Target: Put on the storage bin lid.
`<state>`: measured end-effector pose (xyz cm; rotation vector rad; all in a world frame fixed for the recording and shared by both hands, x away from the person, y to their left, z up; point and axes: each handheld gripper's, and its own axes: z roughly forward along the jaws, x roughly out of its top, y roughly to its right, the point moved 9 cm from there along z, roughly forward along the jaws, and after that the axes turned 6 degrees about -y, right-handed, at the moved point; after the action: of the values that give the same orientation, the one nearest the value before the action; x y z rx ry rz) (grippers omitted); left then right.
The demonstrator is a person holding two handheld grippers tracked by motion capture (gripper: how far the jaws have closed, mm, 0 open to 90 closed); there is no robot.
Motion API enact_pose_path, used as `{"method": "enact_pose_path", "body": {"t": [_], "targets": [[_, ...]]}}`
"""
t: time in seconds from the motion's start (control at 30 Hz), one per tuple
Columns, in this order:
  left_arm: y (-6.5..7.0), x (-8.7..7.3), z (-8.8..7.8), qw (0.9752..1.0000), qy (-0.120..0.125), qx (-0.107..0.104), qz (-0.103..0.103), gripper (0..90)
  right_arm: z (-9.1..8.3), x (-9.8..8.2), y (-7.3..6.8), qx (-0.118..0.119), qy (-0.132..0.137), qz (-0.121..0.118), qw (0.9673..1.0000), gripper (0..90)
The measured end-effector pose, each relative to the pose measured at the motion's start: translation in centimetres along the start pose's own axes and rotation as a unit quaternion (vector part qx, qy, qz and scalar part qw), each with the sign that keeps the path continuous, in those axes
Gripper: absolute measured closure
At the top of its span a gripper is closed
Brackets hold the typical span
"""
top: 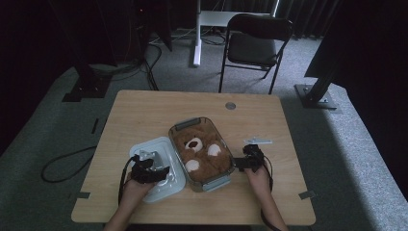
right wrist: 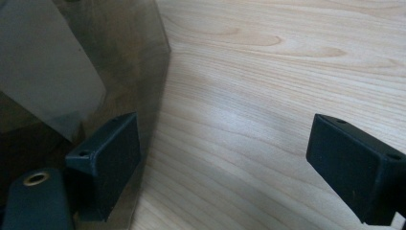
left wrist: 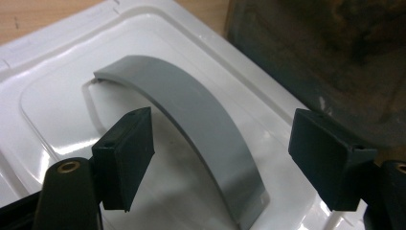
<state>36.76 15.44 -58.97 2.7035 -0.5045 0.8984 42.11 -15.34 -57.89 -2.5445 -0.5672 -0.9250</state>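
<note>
On the wooden desk (top: 144, 110) a white lid (top: 166, 147) lies flat just to the left of a clear container (top: 226, 175), the two nearly touching along their long sides. The container holds a brown plush bear (top: 202, 149), face up, with pale paws and a pale muzzle. The left gripper (top: 155, 169) hangs low over the lid, and the left gripper view looks straight down on the lid's arched grey handle (left wrist: 191, 124), which curves up from the white surface and runs between the two black jaws. Those jaws stand partly open, one on each side of the handle, with a gap showing between each pad and the grey strip, so nothing is gripped. The dark wall of the container (left wrist: 325, 62) fills the upper right corner of that view. The right gripper (top: 239, 162) sits at the right-hand side of the container, near its nearer corner. In the right gripper view its jaws are spread wide: one pad is close against the container's clear wall (right wrist: 143, 72), though I cannot tell whether it touches, and the other stands over bare wood with nothing between them. A folding chair (top: 255, 43) stands on the carpet beyond the desk
</note>
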Motion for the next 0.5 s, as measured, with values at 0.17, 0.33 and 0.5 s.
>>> {"method": "enact_pose_path", "body": {"t": [0.17, 0.33, 0.5], "targets": [[-0.50, -0.27, 0.32, 1.0000, -0.007, 0.003, -0.005, 38.8, 0.02, -0.14, -0.02, 0.001, -0.002, 0.000, 1.0000, 11.0], [-0.56, -0.18, 0.27, 0.9997, 0.000, -0.014, -0.019, 52.4, -0.01, -0.15, -0.03, 0.001, -0.003, -0.002, 1.0000, 11.0], [-0.82, -0.12, 0.05, 0.9994, 0.004, -0.022, -0.025, 60.1, -0.06, -0.17, -0.06, 0.004, -0.002, 0.000, 1.0000, 11.0]]}}
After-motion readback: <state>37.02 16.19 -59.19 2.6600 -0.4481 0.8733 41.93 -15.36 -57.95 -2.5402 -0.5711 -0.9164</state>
